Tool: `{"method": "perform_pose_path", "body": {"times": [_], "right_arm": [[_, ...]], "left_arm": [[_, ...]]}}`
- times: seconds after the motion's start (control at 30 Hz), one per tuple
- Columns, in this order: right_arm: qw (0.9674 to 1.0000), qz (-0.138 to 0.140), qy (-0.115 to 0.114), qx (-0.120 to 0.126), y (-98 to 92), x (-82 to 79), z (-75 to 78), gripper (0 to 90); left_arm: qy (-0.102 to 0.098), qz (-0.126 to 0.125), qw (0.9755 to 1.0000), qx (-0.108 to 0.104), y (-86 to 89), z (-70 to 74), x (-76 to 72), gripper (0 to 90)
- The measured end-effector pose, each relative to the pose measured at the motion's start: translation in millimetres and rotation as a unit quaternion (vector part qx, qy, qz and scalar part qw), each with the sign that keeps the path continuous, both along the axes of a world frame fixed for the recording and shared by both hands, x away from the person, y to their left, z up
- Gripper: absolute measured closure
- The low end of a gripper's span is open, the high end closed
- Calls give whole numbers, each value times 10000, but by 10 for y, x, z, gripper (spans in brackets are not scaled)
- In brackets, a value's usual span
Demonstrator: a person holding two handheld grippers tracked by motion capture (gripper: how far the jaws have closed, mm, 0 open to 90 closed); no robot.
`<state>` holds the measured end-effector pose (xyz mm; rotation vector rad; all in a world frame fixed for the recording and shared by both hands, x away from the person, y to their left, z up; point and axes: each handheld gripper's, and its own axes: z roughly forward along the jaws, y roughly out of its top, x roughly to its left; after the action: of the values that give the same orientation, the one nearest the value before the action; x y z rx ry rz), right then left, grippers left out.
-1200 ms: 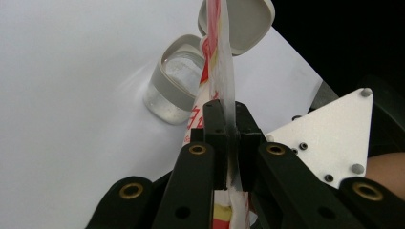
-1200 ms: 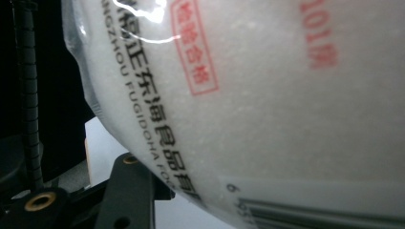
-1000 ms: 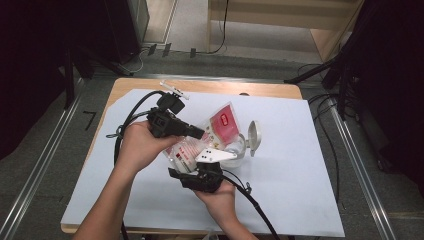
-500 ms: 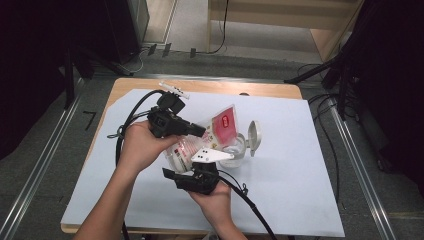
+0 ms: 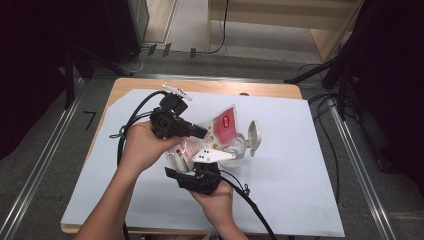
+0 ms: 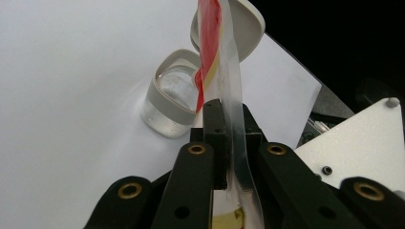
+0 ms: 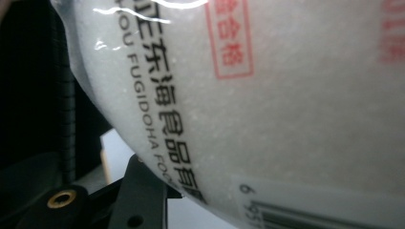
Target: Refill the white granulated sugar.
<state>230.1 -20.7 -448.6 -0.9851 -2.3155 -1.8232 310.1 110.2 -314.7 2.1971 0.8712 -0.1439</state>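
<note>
The table, covered by a white sheet, carries all items near its middle in the high view. There the bag, clear plastic with a red label, is held above the table between both hands, its upper end tilted over a small clear container whose hinged lid stands open. The right gripper view adds what the high view cannot resolve: the bag's bulging side, packed with fine white grains, with black print, a red stamp and a barcode. The left gripper view shows the container from the side, with a grey rim; whether anything lies inside it cannot be told. The left tongs are pressed together, pinching the bag's flat plastic edge. The right tongs have just been closing, partly spread against the bag's lower bulk; a firm grip there cannot be told.
</note>
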Motion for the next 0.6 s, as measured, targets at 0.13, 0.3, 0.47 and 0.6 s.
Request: {"method": "perform_pose_path", "body": {"times": [0.13, 0.3, 0.47, 0.6], "right_arm": [[10000, 27, 12, 10, -17, 12, 23, 616], [9999, -27, -102, -104, -3, 0, 35, 570], [9999, -97, -58, -120, -1, 12, 27, 606], [9999, -114, 49, -74, -3, 31, 16, 616]], "left_arm": [[-13, 13, 10000, -79, -6, 7, -1, 886], [-73, 57, 9999, -77, -21, 13, -11, 899], [-29, 144, 9999, -16, -49, 2, -15, 900], [-56, 106, 9999, -29, -58, -6, -8, 886]]}}
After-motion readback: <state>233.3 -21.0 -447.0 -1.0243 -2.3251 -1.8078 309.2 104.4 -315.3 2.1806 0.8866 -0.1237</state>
